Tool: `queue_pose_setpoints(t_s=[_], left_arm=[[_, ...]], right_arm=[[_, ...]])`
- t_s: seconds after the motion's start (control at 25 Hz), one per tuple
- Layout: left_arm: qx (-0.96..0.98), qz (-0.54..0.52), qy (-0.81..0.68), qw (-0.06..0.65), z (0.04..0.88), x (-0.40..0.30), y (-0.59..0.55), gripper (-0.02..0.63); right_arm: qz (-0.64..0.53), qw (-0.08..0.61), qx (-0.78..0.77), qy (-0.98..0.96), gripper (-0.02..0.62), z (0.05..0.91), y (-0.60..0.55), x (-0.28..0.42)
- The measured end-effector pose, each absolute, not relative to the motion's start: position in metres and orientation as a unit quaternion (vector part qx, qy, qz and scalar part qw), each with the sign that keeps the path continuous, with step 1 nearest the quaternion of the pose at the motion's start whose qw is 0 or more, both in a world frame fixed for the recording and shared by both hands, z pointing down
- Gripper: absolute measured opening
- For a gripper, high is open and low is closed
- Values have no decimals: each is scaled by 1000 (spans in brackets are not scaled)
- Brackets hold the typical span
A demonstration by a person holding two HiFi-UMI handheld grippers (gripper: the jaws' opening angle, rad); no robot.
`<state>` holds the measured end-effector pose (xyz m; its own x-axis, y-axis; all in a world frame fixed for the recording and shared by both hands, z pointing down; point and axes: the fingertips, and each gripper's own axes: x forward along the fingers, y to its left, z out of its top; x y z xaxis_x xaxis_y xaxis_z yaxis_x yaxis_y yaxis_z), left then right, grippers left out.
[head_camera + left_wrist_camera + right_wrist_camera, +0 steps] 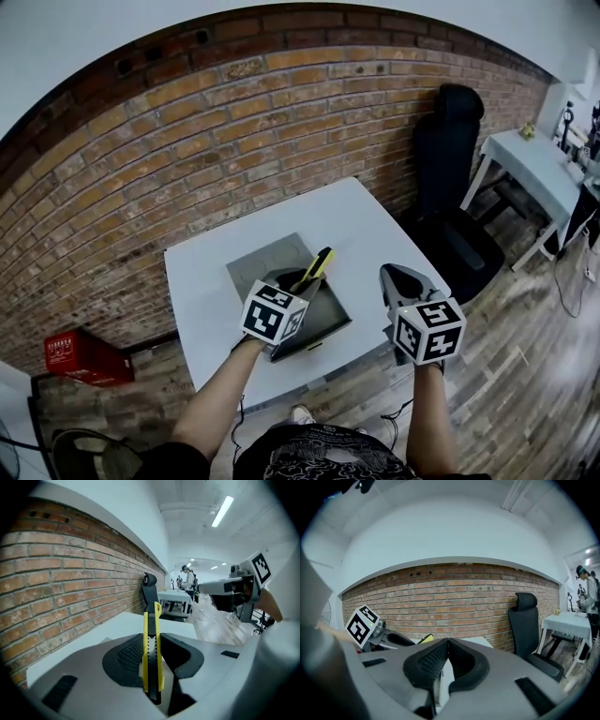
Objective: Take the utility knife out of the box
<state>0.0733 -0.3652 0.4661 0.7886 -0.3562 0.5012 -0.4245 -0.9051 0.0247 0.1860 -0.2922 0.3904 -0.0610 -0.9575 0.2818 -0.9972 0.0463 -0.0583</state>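
Now | left gripper [298, 281] pinches utility knife [317, 266] above box [330, 309] to lift it out | right gripper [397, 279] jaws together, empty, waiting

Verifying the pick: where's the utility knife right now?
In the head view, the utility knife is clamped in the left gripper, held over the open grey box on the white table.

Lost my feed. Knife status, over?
Left tongs shut on utility knife, held above the box. Right tongs shut, empty. Nothing in the way.
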Motion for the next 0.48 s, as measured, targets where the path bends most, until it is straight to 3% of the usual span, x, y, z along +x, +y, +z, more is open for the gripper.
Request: queue_pose_setpoints(t_s=[0.48], left_arm=[[944,137,-295,51,380,54,-346,128]], right_arm=[[79,68,660,-744,20,349,-268,192]])
